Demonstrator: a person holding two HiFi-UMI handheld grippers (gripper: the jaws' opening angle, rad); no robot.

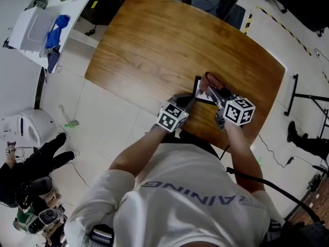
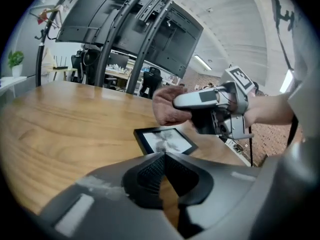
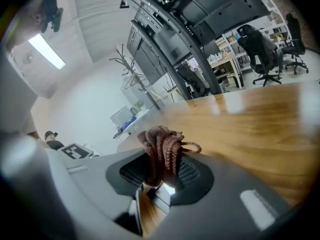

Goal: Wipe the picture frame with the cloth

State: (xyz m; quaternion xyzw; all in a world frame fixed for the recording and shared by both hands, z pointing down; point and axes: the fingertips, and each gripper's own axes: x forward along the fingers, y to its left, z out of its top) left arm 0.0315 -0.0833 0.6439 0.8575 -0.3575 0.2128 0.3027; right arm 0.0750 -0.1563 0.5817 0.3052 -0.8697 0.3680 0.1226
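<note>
A small black picture frame (image 1: 202, 92) (image 2: 165, 139) lies flat on the wooden table (image 1: 154, 45) near its front edge. My right gripper (image 1: 213, 88) (image 3: 160, 169) is shut on a bunched brown cloth (image 3: 163, 149) (image 2: 167, 107) (image 1: 213, 79). It holds the cloth low over the frame's far side. A pale corner of the frame shows under the right jaws. My left gripper (image 1: 191, 102) (image 2: 162, 158) is shut with nothing between its jaws. Its tips sit at the frame's near edge, and whether they touch it is hidden.
The table's front edge runs just under both grippers. A white side table (image 1: 43, 27) with a blue item stands at the far left, a white appliance (image 1: 25, 127) on the floor below it. A dark stand (image 1: 303, 94) is at the right, black monitor mounts (image 2: 130, 24) beyond the table.
</note>
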